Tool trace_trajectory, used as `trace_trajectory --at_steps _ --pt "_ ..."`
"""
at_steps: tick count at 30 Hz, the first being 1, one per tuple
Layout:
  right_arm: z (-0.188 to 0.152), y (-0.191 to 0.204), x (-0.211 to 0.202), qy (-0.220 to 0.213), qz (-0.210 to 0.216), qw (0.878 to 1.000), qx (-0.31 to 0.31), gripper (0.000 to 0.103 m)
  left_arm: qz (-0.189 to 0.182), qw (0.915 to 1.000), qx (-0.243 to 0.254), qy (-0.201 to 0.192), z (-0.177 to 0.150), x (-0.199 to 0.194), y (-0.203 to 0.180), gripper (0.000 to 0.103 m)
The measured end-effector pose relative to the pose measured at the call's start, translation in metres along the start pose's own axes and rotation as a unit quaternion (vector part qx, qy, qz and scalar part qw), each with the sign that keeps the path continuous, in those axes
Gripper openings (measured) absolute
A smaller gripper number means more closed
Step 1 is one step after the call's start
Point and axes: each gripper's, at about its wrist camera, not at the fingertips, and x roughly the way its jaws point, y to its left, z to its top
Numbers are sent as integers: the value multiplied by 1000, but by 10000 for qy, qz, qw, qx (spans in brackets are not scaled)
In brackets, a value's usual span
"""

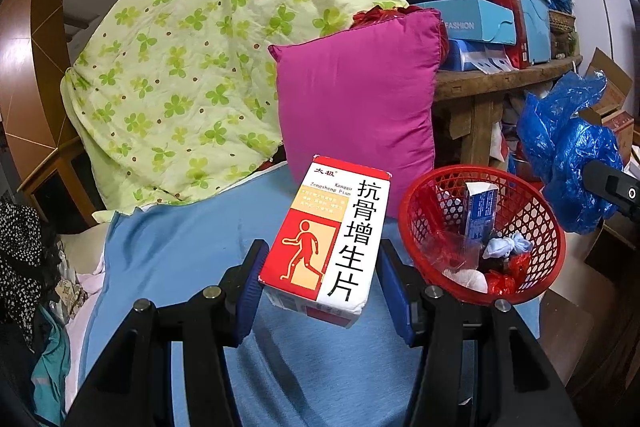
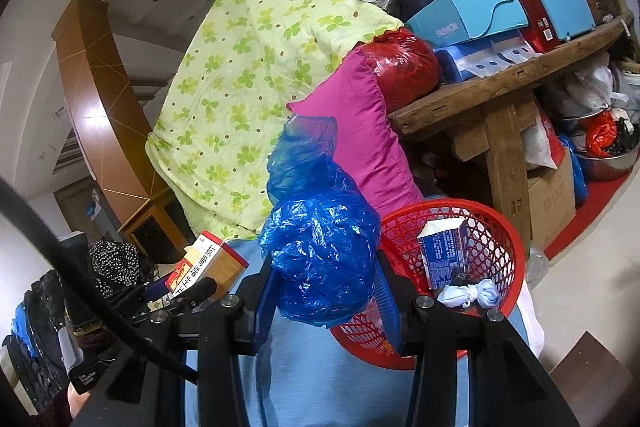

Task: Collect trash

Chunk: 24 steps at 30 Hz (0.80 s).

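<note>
**A:** ok so why's it holding both at once? The left gripper [image 1: 320, 275] has the medicine box [image 1: 326, 239] between its blue pads, jaws about as wide as the box. The near pad presses its side, but there may be a sliver of gap at the far one. The right gripper [image 2: 328, 291] is squeezed onto the blue plastic bag [image 2: 320, 251].

**B:** my guess is it's saving trips, one piece per hand, both carried above the blue sheet [image 1: 192, 251] toward the red basket [image 1: 416, 223]. From the left cam the basket sits at about 3 o'clock of the box, just beside it. From the right cam it's at 3–4 o'clock of the bag, partly behind it.

**A:** count?

**B:** two pieces still in hand. In the basket: one blue carton [image 2: 446, 251] standing up, one knotted white rag [image 2: 472, 295], a couple of red wrappers [image 1: 504, 275], one white wad [image 1: 468, 279]. So five-ish, bottom's hard to read.

**A:** and the pink pillow [image 1: 356, 99]?

**B:** just one, at 12 o'clock, leaning on the green quilt [image 1: 180, 67]. Not trash imo.
</note>
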Motion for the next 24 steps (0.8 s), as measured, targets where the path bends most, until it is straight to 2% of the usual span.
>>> trace_trajectory --at_steps 24 --pt "-7 -6 -2 24 -113 9999 114 47 -110 9999 61 105 -4 6 -7 57"
